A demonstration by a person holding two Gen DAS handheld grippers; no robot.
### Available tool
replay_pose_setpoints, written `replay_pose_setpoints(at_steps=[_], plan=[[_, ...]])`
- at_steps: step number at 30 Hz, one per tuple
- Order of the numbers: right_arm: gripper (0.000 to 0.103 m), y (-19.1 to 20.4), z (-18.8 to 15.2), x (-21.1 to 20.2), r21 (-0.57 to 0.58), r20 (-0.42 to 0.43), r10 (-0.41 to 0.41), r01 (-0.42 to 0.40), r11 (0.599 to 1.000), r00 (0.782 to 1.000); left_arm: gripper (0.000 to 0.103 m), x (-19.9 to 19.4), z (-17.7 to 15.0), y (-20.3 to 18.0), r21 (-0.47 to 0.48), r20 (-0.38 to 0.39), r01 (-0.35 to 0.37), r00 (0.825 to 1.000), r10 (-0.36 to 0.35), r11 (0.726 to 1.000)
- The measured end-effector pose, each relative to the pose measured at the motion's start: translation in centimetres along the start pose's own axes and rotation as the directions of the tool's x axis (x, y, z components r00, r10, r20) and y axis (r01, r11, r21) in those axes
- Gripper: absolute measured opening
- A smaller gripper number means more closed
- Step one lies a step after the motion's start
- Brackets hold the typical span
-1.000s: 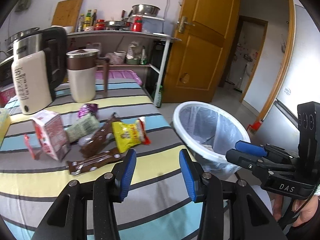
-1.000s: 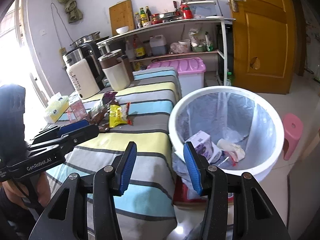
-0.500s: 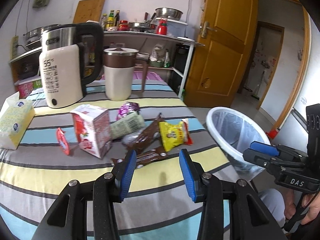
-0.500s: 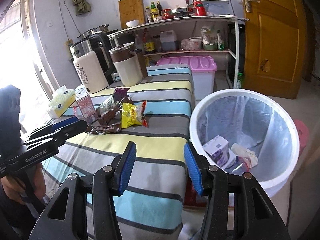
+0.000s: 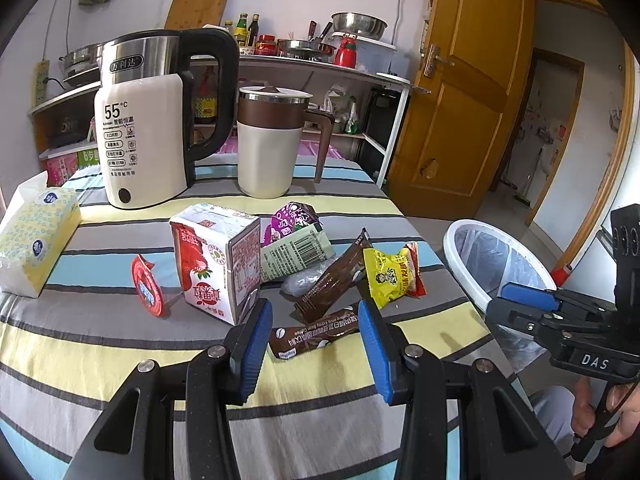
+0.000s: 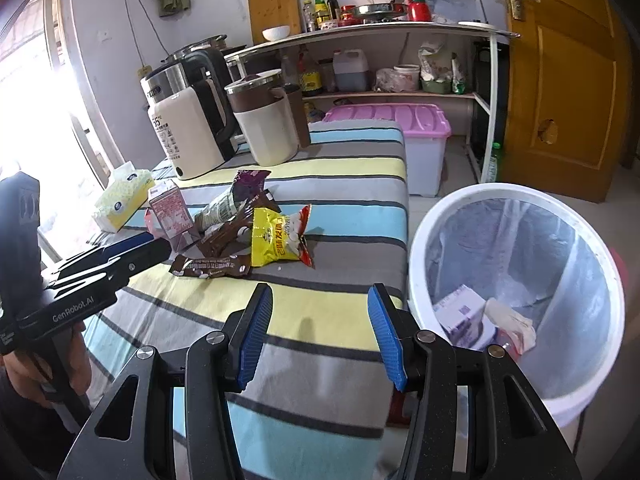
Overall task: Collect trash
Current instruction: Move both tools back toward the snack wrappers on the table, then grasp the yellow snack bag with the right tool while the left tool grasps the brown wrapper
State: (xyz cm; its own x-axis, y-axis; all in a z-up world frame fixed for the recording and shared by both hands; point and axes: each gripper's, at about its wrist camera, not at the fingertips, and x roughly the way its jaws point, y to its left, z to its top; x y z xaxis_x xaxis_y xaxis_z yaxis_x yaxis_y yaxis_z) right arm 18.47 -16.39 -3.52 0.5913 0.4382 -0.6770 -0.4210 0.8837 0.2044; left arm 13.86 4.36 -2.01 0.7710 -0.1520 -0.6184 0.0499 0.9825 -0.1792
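A pile of trash lies on the striped tablecloth (image 5: 120,336): a red-and-white carton (image 5: 216,264), a red foil lid (image 5: 148,286), a purple wrapper (image 5: 292,218), a yellow snack bag (image 5: 390,276) and brown sachets. My left gripper (image 5: 316,332) is open just short of the nearest brown sachet (image 5: 312,338), which shows between its blue pads. My right gripper (image 6: 320,320) is open and empty over the table's near edge, beside the white bin (image 6: 416,248). The bin holds a purple-white box (image 6: 460,312) and crumpled paper.
A kettle (image 5: 144,132) and a lidded jug (image 5: 268,148) stand behind the pile. A tissue pack (image 5: 36,240) lies at the left. A pink storage box (image 6: 400,120) sits past the table's far end, with shelves and a wooden door behind.
Both grippers have swung from the bin towards the table. The trash pile is now larger and nearer the left gripper. Neither gripper's jaws have changed.
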Motion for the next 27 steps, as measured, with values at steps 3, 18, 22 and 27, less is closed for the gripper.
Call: replay_pose_setpoints(at_steps=[3, 18, 22, 27], plan=[[0.051, 0.3, 0.5, 1.0, -0.01, -0.014, 0.004, -0.004, 1.0, 1.0, 0.045, 0.0, 0.0, 0.3, -0.002, 0.005, 0.002, 1.0, -0.001, 1.0], [0.051, 1.2, 3.2, 6.7, -0.021, -0.084, 0.046, -0.048, 0.999, 0.995, 0.045, -0.2, -0.2, 1.3, -0.005, 0.004, 0.025, 1.0, -0.025, 1.0], [0.051, 1.2, 3.8, 8.0, -0.005, -0.102, 0.06, -0.061, 0.998, 0.993, 0.045, 0.1, -0.2, 1.3, -0.002, 0.001, 0.035, 0.999, -0.035, 0.999], [0.051, 1.4, 4.0, 9.0, 0.014, -0.121, 0.083, -0.082, 0.997, 0.989, 0.045, 0.5, -0.1, 1.3, 0.004, -0.007, 0.042, 0.999, -0.042, 0.999]])
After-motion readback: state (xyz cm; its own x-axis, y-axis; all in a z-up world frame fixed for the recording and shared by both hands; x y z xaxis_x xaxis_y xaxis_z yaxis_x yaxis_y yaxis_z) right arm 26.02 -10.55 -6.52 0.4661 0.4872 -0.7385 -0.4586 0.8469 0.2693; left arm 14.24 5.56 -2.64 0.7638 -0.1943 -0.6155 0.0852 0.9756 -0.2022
